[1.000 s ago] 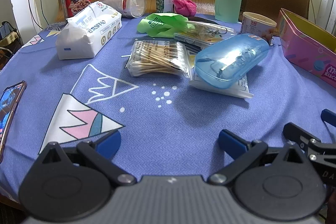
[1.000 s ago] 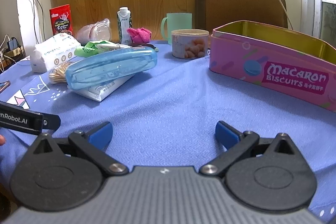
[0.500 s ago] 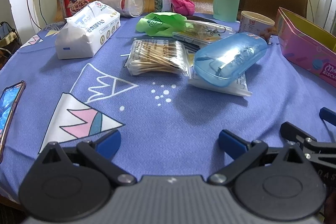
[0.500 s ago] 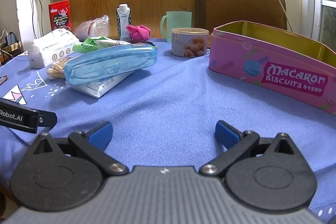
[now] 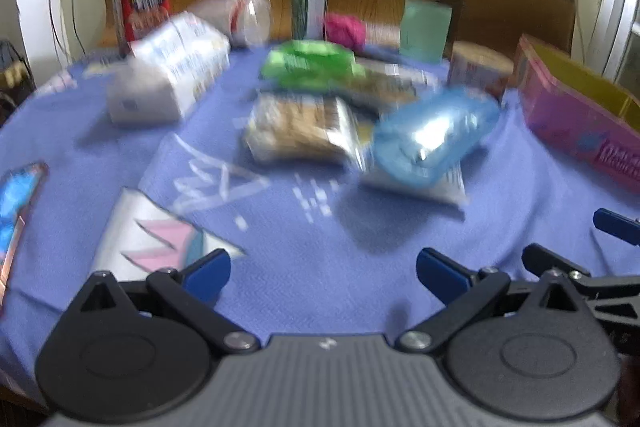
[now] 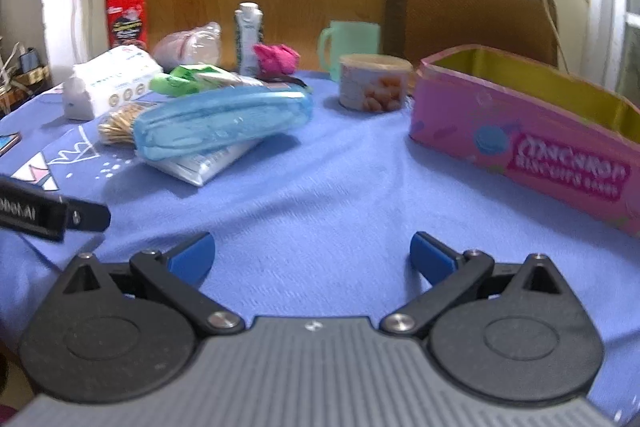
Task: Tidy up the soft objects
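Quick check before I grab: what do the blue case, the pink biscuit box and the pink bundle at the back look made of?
Blue case: translucent, glossy hard plastic by the look; light glints off it.
Pink biscuit box: probably tin; printed outside, shiny gold inner wall.
Pink bundle: likely soft cloth; matte, crumpled folds, though it is blurred.

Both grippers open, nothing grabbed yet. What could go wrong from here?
1. The blue case rests tilted on a white packet; pulling the packet would likely tip or slide the case.
2. The left gripper and right gripper sit close together; the two could collide on a shared reach.
3. The left wrist view is motion-blurred, so aiming at the green pouch may be off.
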The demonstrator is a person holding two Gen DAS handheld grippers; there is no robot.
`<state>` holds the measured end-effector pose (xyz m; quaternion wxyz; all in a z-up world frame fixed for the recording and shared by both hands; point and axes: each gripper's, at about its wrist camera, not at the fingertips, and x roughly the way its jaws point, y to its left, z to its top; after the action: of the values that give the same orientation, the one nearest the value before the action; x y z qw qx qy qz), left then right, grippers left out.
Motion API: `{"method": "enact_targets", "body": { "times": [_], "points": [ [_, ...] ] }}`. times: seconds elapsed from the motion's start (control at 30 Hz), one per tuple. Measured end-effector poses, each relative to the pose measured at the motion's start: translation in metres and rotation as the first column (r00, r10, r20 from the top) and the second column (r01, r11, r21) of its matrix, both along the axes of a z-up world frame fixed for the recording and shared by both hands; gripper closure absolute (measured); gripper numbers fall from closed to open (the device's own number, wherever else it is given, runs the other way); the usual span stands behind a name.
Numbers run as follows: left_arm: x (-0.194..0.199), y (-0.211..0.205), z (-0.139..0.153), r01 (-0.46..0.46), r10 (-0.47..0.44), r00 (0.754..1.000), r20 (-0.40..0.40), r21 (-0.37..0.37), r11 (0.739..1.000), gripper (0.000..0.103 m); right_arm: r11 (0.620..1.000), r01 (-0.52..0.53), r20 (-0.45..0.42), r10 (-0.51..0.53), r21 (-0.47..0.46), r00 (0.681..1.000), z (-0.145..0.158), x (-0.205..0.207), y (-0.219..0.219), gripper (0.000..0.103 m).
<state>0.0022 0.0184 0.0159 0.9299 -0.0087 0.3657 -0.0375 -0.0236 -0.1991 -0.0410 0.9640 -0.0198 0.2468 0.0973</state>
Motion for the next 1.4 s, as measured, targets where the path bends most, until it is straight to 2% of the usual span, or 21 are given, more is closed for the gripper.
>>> {"method": "enact_targets", "body": {
  "times": [0.13,0.3,0.37,0.5,0.57,0.67,0.73,0.8,0.83,0.87,0.93,1.0,1.1,1.17,1.33,1.4],
  "points": [
    [-0.003,0.012,0.014,0.008,-0.009,0.996,0.094,0.012,1.0,0.001,0.998,-0.058,0.059,0.059,-0.022,0.997,0.013,0.0,0.005,0.0],
    [0.008,0.017,0.026,0.089,-0.082,0.988,0.127,-0.053,0.995,0.009,0.991,-0.132,0.078,0.134,-0.032,0.988,0.026,0.014,0.012,0.001],
    [0.015,0.016,0.029,0.129,-0.116,0.985,0.131,-0.098,0.987,0.013,0.989,-0.149,0.068,0.149,-0.011,0.986,0.031,0.024,0.012,0.006],
    [0.036,0.015,0.027,0.19,-0.171,0.98,0.101,-0.227,0.955,0.024,0.983,-0.167,0.063,0.162,0.082,0.985,0.045,0.048,0.005,0.007],
    [0.046,0.017,0.019,0.192,-0.18,0.981,0.07,-0.296,0.936,0.029,0.975,-0.156,0.044,0.151,0.161,0.988,0.049,0.062,-0.004,0.01],
    [0.058,0.019,0.007,0.175,-0.178,0.984,0.023,-0.35,0.92,0.039,0.946,-0.137,-0.006,0.145,0.293,0.989,0.053,0.088,-0.018,0.012],
    [0.064,0.018,0.001,0.181,-0.193,0.981,0.005,-0.37,0.911,0.04,0.931,-0.126,-0.038,0.148,0.343,0.988,0.051,0.104,-0.022,0.013],
    [0.067,0.015,0.001,0.192,-0.203,0.979,0.011,-0.375,0.907,0.041,0.916,-0.108,-0.083,0.151,0.387,0.985,0.046,0.12,-0.024,0.015],
    [0.069,0.014,0.001,0.203,-0.213,0.977,0.015,-0.378,0.903,0.046,0.901,-0.099,-0.111,0.16,0.422,0.981,0.043,0.128,-0.025,0.019],
    [0.071,0.013,0.001,0.214,-0.225,0.974,0.017,-0.386,0.897,0.049,0.886,-0.098,-0.132,0.175,0.453,0.976,0.04,0.133,-0.026,0.029],
    [0.073,0.011,0.001,0.217,-0.231,0.973,0.012,-0.389,0.895,0.05,0.839,-0.099,-0.179,0.227,0.534,0.957,0.033,0.141,-0.027,0.031],
    [0.072,0.009,0.001,0.22,-0.229,0.973,0.021,-0.37,0.903,0.049,0.824,-0.097,-0.189,0.24,0.559,0.952,0.031,0.14,-0.03,0.032],
    [0.071,0.002,0.004,0.236,-0.251,0.968,0.013,-0.384,0.892,0.049,0.806,-0.078,-0.185,0.227,0.587,0.956,0.033,0.128,-0.042,0.039],
    [0.069,-0.008,0.011,0.269,-0.277,0.96,0.032,-0.367,0.89,0.049,0.807,-0.064,-0.166,0.197,0.588,0.966,0.036,0.12,-0.052,0.041],
    [0.077,-0.05,0.038,0.344,-0.33,0.939,0.098,-0.309,0.886,0.042,0.826,-0.065,-0.039,0.104,0.559,0.994,0.064,0.094,-0.077,0.043],
    [0.086,-0.077,0.048,0.399,-0.38,0.917,0.121,-0.311,0.863,0.042,0.838,-0.045,0.011,0.047,0.544,0.999,0.076,0.083,-0.094,0.043]
  ]
}}
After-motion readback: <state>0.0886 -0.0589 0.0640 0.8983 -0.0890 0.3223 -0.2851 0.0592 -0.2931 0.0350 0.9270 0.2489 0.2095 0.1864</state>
